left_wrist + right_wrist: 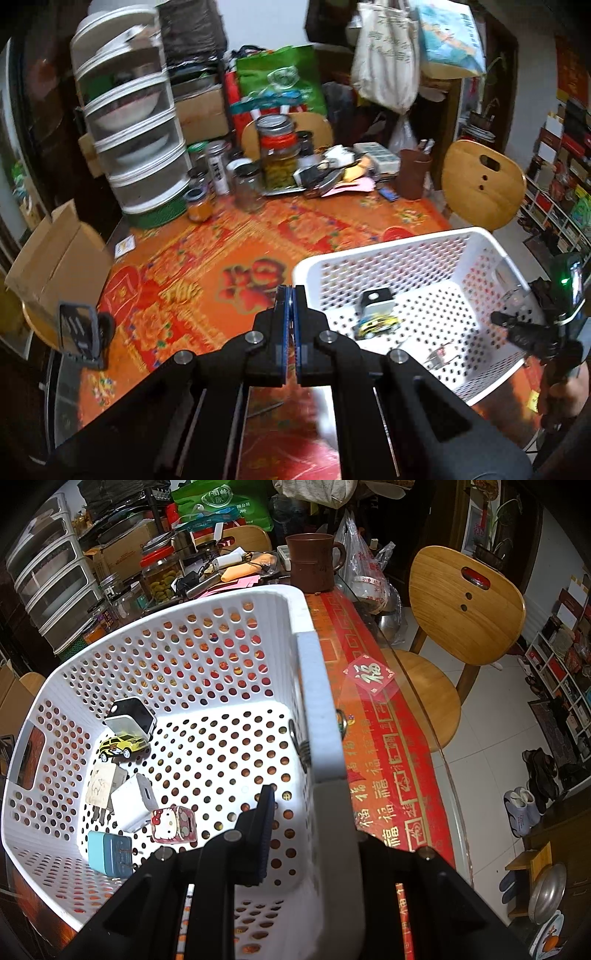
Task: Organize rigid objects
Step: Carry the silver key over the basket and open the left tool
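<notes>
- A red cloth [207, 258] covers a cluttered table.
- The right gripper [310, 812] is clamped on the white basket's [317, 686] near rim.
- Chargers and a toy car [122, 746] lie inside, by its left wall.
- The left gripper [291, 314] is pinched closed, empty, and probably must find another thing.

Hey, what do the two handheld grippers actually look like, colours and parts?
Both are matte black plastic with angular linkage arms and round silver pivot pins. The left gripper has blue ribbed pads on its jaws. The right gripper shows a dark ribbed pad on one finger; from the left wrist view its body carries a green light.
</notes>
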Action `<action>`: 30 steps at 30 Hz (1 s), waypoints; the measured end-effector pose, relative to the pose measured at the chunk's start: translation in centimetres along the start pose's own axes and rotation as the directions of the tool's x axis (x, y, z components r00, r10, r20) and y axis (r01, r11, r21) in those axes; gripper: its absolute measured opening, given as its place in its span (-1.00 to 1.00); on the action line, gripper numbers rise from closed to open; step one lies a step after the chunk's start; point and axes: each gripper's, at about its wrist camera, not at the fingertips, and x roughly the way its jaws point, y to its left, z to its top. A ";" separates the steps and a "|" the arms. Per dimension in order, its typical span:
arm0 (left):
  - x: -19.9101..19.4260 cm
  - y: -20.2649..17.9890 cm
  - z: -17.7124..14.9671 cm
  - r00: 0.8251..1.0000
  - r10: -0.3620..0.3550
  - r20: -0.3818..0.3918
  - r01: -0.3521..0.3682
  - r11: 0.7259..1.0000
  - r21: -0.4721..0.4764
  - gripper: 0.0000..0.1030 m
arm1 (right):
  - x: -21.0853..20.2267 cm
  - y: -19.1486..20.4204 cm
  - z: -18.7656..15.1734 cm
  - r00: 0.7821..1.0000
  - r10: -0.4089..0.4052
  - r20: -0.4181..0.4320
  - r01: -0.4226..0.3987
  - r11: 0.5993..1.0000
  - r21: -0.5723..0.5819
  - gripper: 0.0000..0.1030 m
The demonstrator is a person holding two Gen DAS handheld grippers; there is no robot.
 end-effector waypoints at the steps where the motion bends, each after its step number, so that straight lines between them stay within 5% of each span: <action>1: 0.0 -0.7 0.2 1.000 -0.008 0.001 0.008 1.000 0.008 -0.96 | 0.0 0.0 0.0 1.000 0.000 0.000 0.000 1.000 0.000 -0.58; 12: 2.9 -7.8 -0.4 0.995 -0.092 -0.047 0.096 0.992 0.083 -0.96 | 0.0 0.2 0.0 1.000 0.001 0.000 -0.001 1.000 -0.001 -0.57; 20: 5.8 -8.9 -1.5 0.992 -0.092 -0.087 0.100 0.990 0.095 -0.91 | 0.0 0.4 -0.1 1.000 0.002 0.000 -0.002 1.000 -0.003 -0.57; 22: 5.9 -9.0 -1.8 0.997 -0.042 -0.061 0.050 0.991 0.124 -0.26 | 0.0 0.3 -0.1 1.000 0.002 0.000 -0.002 1.000 -0.004 -0.57; 23: 5.6 -8.9 -1.9 0.999 -0.021 -0.039 0.026 0.991 0.129 0.61 | 0.0 0.3 -0.1 1.000 0.002 0.000 -0.002 1.000 -0.004 -0.57; 24: 5.1 -8.6 -2.1 1.000 -0.008 0.002 0.007 0.991 0.132 0.96 | 0.0 0.3 -0.1 1.000 0.003 0.001 -0.003 1.000 -0.003 -0.57; 30: 1.6 -3.5 -4.3 0.997 -0.063 0.054 0.059 0.995 0.076 0.99 | 0.1 0.5 -0.2 1.000 0.004 -0.002 -0.004 1.000 -0.002 -0.57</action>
